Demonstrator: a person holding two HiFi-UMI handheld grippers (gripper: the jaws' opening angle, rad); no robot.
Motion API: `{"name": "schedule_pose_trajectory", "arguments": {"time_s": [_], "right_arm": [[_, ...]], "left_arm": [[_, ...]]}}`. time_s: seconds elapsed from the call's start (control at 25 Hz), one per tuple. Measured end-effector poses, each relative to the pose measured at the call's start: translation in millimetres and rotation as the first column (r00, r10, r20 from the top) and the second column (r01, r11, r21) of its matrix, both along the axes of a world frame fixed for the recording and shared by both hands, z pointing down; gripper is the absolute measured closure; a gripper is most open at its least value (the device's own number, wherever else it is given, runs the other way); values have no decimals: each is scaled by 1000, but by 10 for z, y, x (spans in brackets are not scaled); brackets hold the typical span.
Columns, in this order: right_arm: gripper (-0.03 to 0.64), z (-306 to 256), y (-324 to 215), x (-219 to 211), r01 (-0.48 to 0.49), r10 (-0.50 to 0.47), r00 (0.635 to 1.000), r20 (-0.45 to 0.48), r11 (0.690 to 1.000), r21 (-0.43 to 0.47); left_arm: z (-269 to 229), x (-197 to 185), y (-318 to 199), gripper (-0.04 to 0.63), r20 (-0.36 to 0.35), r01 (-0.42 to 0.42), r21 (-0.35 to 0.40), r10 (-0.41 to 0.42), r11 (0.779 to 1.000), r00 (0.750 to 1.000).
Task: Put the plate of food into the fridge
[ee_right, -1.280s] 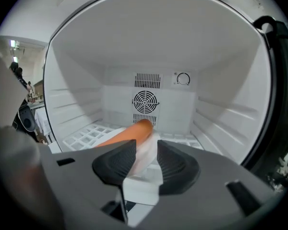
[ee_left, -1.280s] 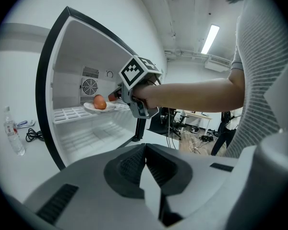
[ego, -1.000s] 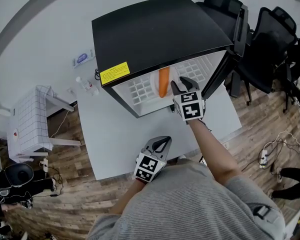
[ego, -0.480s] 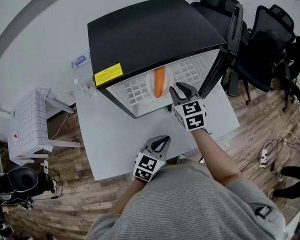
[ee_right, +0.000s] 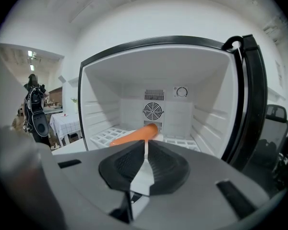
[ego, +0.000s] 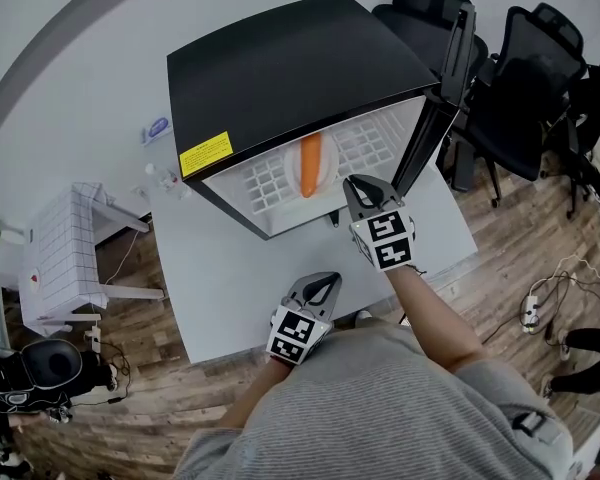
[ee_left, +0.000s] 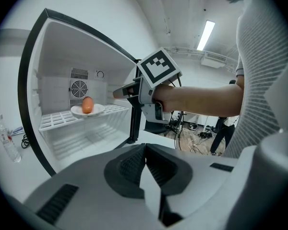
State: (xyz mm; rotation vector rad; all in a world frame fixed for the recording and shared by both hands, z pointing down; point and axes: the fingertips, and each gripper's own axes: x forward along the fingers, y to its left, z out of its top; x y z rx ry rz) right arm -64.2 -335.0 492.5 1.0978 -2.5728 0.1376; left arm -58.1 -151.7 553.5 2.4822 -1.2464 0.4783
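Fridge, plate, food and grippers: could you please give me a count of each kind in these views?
Fridge: 1
Plate: 1
Orange food item: 1
Grippers: 2, the left gripper and the right gripper, whose jaws have just been closing with nothing between them
Total: 5

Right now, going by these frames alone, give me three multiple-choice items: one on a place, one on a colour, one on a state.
1. Where about the fridge is the plate? A. on top of it B. on its wire shelf C. under it
2. What colour is the food on the plate? A. green B. white C. orange
3. How is the fridge door? A. open B. shut C. taken off

1 B: the left gripper view shows the plate resting on the shelf inside.
2 C: it reads orange in every view.
3 A: the door stands swung aside, with the interior exposed.
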Motion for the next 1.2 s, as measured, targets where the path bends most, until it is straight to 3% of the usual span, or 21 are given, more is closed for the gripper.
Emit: {"name": "schedule_pose_trajectory", "arguments": {"time_s": [0.4,0.84,1.2], "right_arm": [[603,-16,174,124,35,-35,999,40,999,-22],[604,-119,542,287,103,-104,991,88,995,15],[603,-8,955,503,132,-128,986,110,991,-32]], "left_arm": [[-12,97,4,584,6,5,1,-5,1000,1000],[-11,206,-74,584,1,12,12,-12,1000,1000],[-1,231,-119,584,-17,21,6,-21,1000,1000]]}}
